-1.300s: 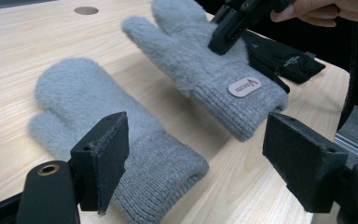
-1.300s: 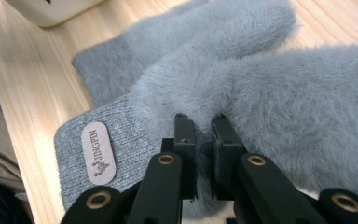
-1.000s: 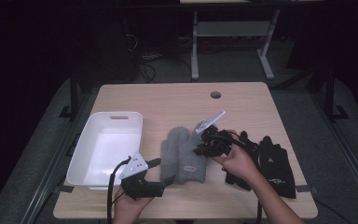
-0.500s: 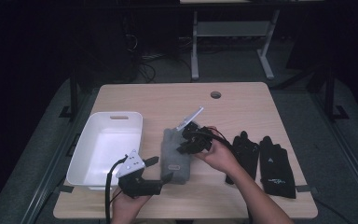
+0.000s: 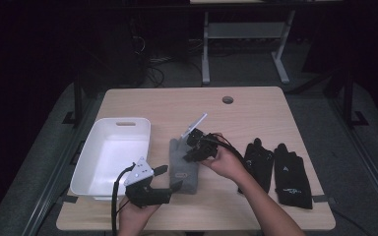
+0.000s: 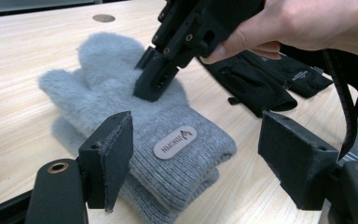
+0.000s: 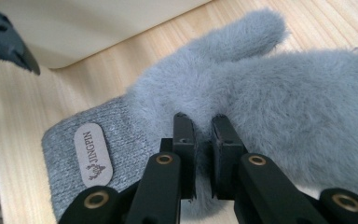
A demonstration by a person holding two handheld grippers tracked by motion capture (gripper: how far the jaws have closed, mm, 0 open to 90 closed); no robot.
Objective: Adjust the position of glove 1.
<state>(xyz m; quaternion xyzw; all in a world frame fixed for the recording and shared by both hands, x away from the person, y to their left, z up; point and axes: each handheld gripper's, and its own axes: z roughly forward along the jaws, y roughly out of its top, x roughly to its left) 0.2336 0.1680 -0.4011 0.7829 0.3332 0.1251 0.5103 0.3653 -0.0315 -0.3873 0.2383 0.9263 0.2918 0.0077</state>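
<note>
Dim room, wooden table (image 5: 256, 105). I have right gripper (image 7: 200, 126) pinching fluffy back of grey mitten (image 5: 183, 162), lying beside white tub (image 5: 91, 162). Left gripper (image 6: 196, 154) spread at cuff, jaws just narrowing, nothing clamped. Step: securing mitten. Next, I judge: lift, swing over tub.
</note>
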